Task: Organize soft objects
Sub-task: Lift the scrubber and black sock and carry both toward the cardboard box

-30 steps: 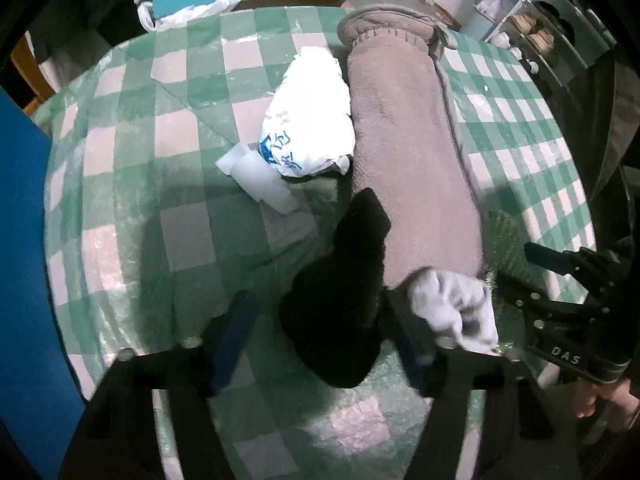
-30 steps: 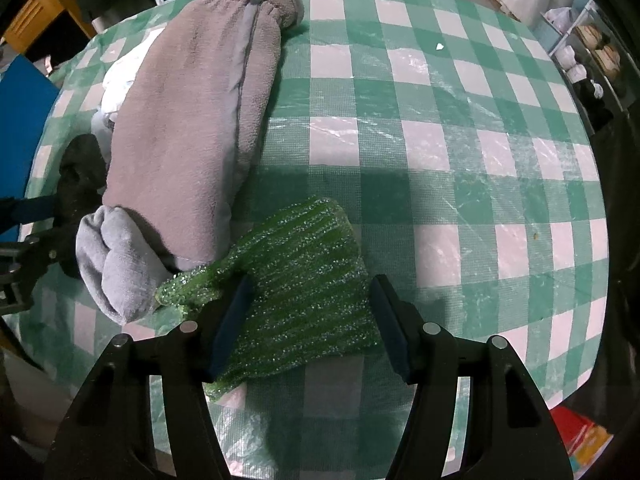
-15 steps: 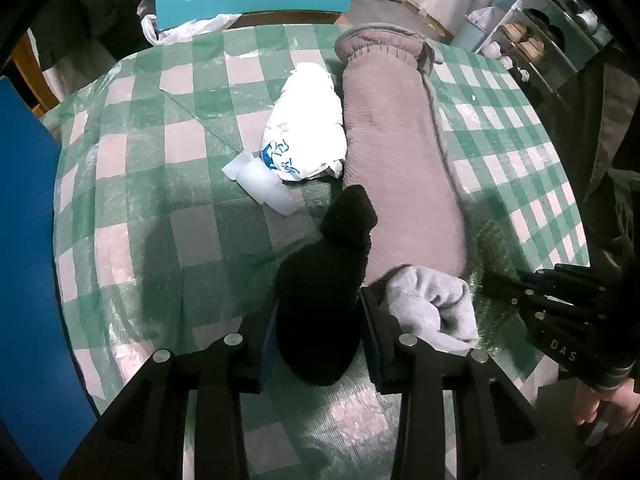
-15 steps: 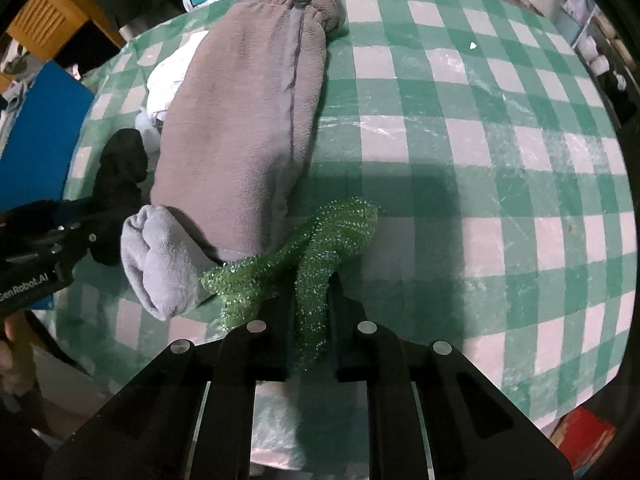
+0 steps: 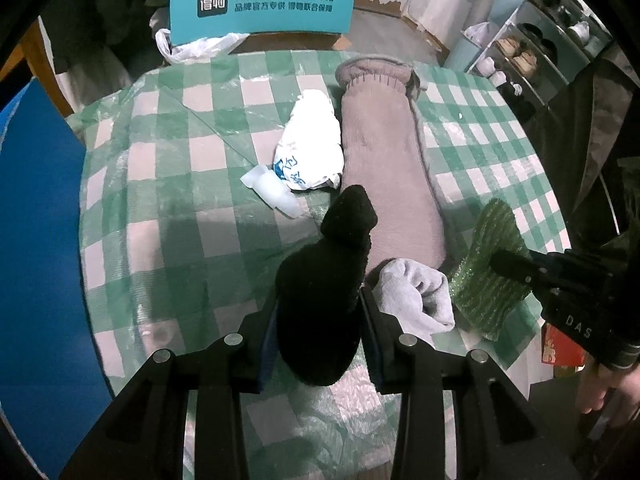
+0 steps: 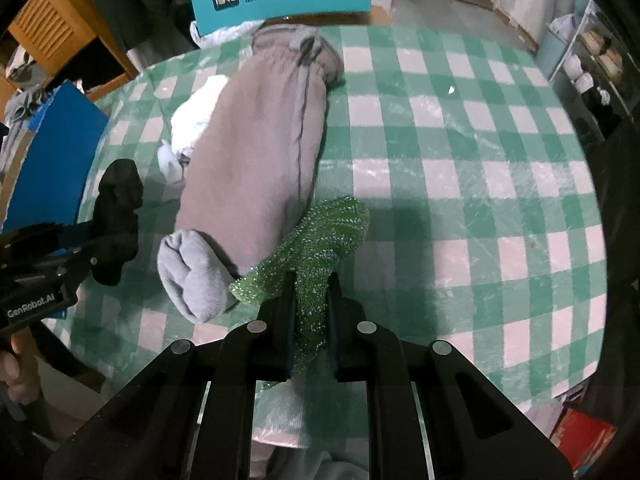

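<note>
Green-checked cloth is covering the bench (image 5: 160, 208). On it, the left gripper (image 5: 320, 320) is clamping a black sock (image 5: 324, 280) while the right gripper (image 6: 312, 312) is pinching a glittery green sock (image 6: 320, 248); both are lying beside a long grey sock (image 6: 260, 160).

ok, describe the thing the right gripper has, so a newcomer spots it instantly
On the green-checked tablecloth, find the long taupe fleece piece. At its near end, right of a balled grey sock, the right gripper pinches a green cloth. It is the only glittery, ribbed item.
</note>
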`<state>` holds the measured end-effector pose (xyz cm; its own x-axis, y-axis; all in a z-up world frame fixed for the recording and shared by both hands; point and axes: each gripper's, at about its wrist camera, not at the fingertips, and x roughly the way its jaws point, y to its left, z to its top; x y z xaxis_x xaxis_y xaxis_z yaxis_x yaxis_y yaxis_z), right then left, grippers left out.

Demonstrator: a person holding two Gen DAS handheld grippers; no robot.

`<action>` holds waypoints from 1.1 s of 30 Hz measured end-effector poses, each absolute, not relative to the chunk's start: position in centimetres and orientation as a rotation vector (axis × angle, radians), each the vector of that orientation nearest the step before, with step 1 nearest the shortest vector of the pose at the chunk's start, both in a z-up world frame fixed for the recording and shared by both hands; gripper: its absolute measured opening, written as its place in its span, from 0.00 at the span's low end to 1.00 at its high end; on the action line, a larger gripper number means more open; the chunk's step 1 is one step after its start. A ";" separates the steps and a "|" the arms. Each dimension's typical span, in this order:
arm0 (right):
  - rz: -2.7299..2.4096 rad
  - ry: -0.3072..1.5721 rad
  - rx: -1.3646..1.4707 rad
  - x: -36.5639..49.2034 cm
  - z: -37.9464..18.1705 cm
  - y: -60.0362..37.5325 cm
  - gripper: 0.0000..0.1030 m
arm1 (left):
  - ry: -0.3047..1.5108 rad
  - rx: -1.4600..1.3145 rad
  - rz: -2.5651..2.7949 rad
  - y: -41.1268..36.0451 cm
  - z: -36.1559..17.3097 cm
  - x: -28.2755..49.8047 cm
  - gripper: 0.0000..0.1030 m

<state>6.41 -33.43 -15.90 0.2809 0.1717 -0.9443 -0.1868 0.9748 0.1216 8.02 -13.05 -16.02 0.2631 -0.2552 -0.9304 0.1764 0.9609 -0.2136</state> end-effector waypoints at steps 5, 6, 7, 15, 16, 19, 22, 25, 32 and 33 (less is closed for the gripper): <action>0.239 1.234 -0.021 6.4 -14.6 -33.0 0.11 | 1.263 -0.093 -0.296 -12.6 -15.0 7.5 0.36; 0.235 1.227 -0.028 6.4 -14.5 -32.7 0.11 | 1.259 -0.093 -0.298 -12.5 -14.8 7.3 0.36; 0.234 1.220 -0.035 6.5 -14.2 -32.5 0.11 | 1.255 -0.094 -0.298 -12.4 -14.6 7.2 0.36; 0.250 1.161 -0.038 6.6 -11.7 -31.6 0.11 | 1.216 -0.099 -0.286 -11.4 -12.8 6.5 0.36; 0.252 1.153 -0.040 6.5 -11.3 -31.6 0.11 | 1.212 -0.096 -0.284 -11.3 -12.5 6.4 0.36; 0.259 1.134 -0.046 6.5 -10.4 -31.1 0.11 | 1.198 -0.090 -0.279 -11.0 -11.9 6.2 0.36; 0.272 1.115 -0.051 6.5 -9.6 -30.5 0.11 | 1.189 -0.096 -0.279 -10.7 -11.3 5.9 0.36; 0.282 1.104 -0.057 6.4 -9.0 -30.1 0.11 | 1.182 -0.098 -0.278 -10.4 -10.9 5.6 0.36; 0.303 1.080 -0.064 6.2 -7.8 -29.1 0.11 | 1.164 -0.093 -0.270 -9.8 -9.9 5.1 0.36; 0.305 1.078 -0.064 6.2 -7.7 -29.0 0.11 | 1.162 -0.092 -0.268 -9.7 -9.8 5.0 0.36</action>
